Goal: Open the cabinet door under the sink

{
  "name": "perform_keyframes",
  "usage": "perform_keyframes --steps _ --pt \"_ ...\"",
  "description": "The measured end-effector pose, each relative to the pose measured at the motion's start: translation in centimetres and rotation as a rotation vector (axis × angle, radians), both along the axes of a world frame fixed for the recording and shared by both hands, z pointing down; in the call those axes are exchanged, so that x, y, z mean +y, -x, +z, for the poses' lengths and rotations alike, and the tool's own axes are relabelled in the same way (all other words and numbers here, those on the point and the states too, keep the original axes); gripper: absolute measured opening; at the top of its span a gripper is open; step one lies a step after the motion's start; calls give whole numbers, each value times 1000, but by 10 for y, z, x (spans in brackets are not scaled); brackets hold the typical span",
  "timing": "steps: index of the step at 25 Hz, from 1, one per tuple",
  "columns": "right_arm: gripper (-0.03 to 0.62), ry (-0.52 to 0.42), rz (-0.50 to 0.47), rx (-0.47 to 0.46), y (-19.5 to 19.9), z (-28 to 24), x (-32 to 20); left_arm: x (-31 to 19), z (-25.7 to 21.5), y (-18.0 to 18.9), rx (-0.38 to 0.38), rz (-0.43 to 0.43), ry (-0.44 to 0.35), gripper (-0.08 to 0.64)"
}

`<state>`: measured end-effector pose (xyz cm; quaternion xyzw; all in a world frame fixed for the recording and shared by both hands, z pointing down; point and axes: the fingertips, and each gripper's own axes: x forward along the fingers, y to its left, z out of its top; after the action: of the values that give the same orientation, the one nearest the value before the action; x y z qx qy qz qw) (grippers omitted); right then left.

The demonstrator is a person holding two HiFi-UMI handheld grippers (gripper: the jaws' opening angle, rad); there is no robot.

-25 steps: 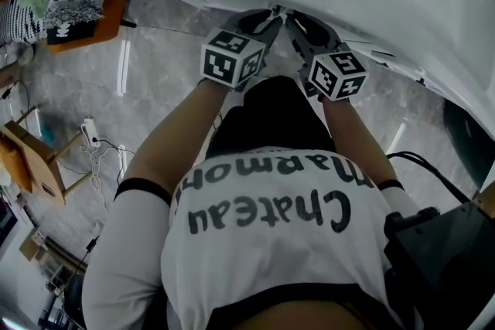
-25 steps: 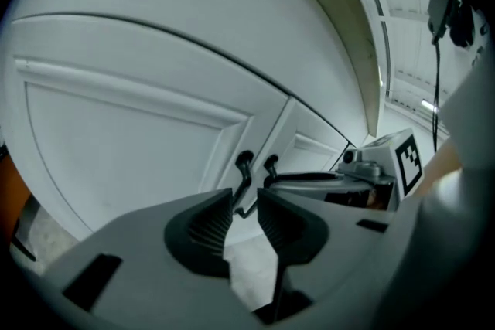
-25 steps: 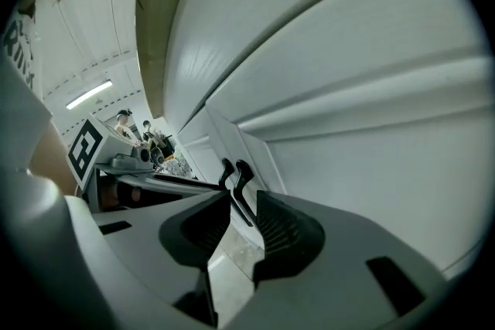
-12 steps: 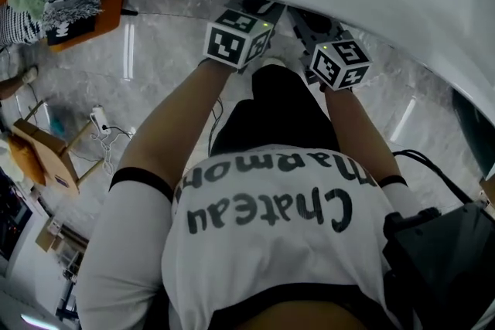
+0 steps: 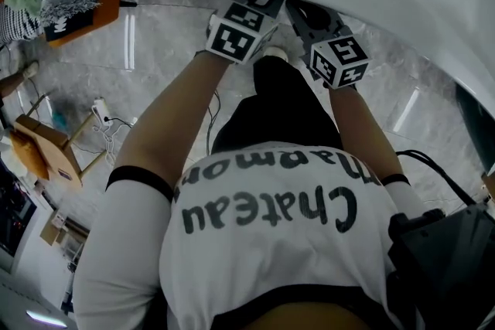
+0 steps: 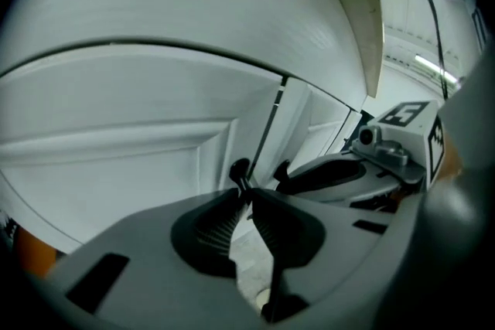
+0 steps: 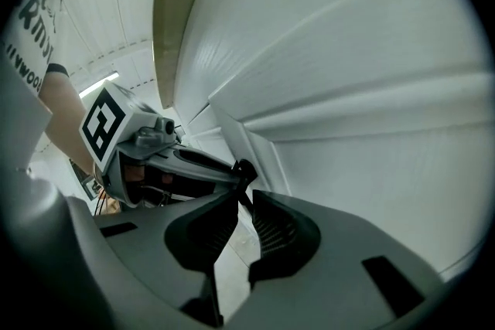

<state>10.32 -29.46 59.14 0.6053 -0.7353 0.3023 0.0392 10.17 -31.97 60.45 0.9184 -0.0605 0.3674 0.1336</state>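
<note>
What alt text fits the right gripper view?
The right gripper, its jaws just closing, pinches a small black knob on a white panelled cabinet door. The left gripper, marker cube on top, reaches in from the left to almost the same spot, beneath the sink.

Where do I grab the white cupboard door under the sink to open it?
Pinch the little dark knob beside the seam between the two doors. Come straight at the door from the front and squeeze the knob's thin neck from both sides. Nothing else on the door sticks out enough to hold.
</note>
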Motion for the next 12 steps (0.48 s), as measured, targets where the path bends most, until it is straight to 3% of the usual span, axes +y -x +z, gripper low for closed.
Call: perform_keyframes --steps 4,8,12 --pt "44 10 -65 61 6 2 4 7 1 7 -21 60 -15 57" --pt "37 33 -168 157 14 1 10 19 5 16 -113 220 -96 57" --pt "35 66 -219 204 22 2 19 32 7 29 -175 309 -76 57"
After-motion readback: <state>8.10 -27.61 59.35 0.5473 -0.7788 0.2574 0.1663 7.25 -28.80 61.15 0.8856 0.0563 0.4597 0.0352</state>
